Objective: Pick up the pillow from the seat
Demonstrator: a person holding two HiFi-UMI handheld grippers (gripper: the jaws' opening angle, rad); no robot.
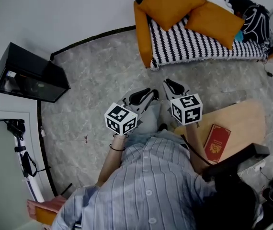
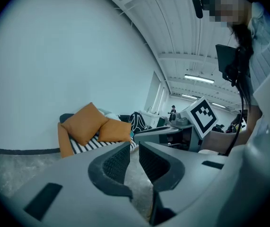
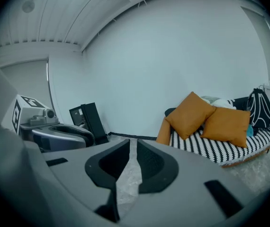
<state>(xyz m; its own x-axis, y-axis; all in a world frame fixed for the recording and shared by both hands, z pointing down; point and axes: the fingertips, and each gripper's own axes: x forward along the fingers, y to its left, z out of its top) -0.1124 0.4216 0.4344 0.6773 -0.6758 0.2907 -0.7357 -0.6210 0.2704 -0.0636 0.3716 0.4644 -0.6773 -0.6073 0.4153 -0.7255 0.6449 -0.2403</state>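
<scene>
Left gripper (image 2: 134, 159): jaws clenched to a thin slit, nothing between them. Right gripper (image 3: 132, 159): jaws likewise drawn almost together and empty, with the grey marbled floor (image 1: 98, 66) showing through both slits. The two orange pillows, one larger (image 1: 171, 4) and one smaller (image 1: 214, 22), lie touching on the black-and-white striped seat (image 1: 199, 46) by its orange armrest, well apart from both grippers across the floor.

Head view looks steeply down from above the person (image 1: 146, 186). Both gripper views sit low and face forward along their jaws. All three share the sofa (image 1: 199, 44) (image 2: 78, 145) (image 3: 220, 148), seemingly well off.
</scene>
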